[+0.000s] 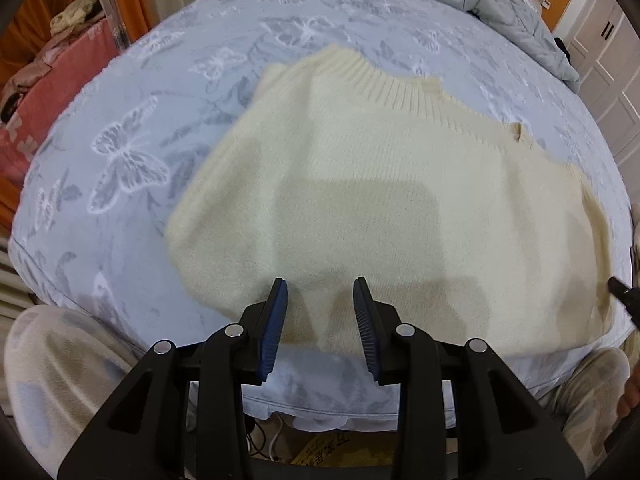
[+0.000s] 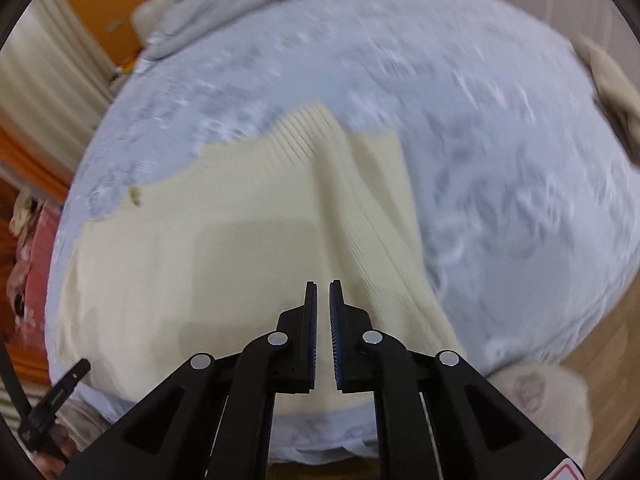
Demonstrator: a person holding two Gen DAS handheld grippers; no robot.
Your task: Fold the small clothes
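So the left gripper (image 1: 320, 284) is hanging over the near edge of the bed (image 1: 132, 200) with its jaws standing partly apart, nothing between the blue pads, just hovering above the bottom hem area of the cream knit sweater (image 1: 380, 200). The right gripper (image 2: 323, 286) is sitting with its jaws almost completely together, only a thin slit showing between the pads, and no fabric pinched in there as far as I can see. It's pointing down over the sweater's right side, where a fold or sleeve (image 2: 372, 208) is lying in a long ridge running away from the near edge.

The sweater itself is lying spread flat on the bed, hem toward the near edge, ribbed collar (image 1: 384, 80) toward the far side. The right wrist view is pretty smeared, so details there are fuzzy.

The bed is wearing a pale blue sheet with a butterfly print (image 1: 128, 160). A grey quilt (image 1: 500, 8) is bunched up at the far right corner. Something pink (image 1: 48, 92) is sitting off the left edge.
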